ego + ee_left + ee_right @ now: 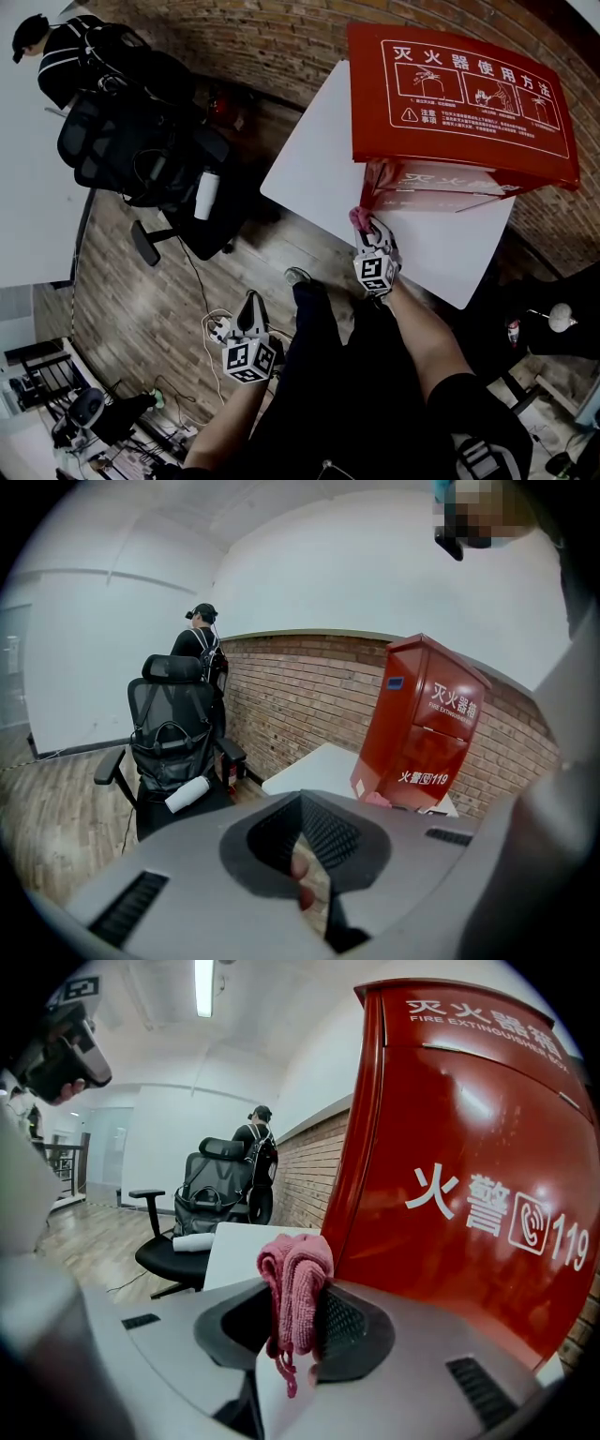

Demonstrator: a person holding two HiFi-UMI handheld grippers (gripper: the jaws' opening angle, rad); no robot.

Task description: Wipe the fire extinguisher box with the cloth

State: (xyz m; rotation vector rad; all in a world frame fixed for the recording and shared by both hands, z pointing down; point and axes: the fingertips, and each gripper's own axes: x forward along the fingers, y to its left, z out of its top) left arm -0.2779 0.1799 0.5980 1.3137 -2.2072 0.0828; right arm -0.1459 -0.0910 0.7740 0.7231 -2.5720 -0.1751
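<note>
Fire extinguisher box [459, 94]: where does it stand?

Upper right of the head view, on the white table [319, 169]; it is red with white print, and a brick wall runs behind it.

And the cloth [360, 218]?

Pink, bunched up, at the box's lower left corner near the table's front edge; the right gripper [368, 231] has it clenched between its fingers; in the right gripper view the cloth [295, 1279] stands up out of the gripper [295, 1321], with the box's red face [459, 1176] just beside it on the right; whether cloth and box touch I cannot tell.

The left gripper [251, 302]?

Lower left of centre in the head view, over the wooden floor, well apart from the table; in its own view the gripper [305, 841] has its fingers drawn together with only a thin slit between them and nothing held; the box [427, 728] shows at the right of that view.

Anything else?

A black office chair [141, 150] at the upper left with a white roll [206, 192] on its seat; a person in dark clothes [56, 52] beyond it.
</note>
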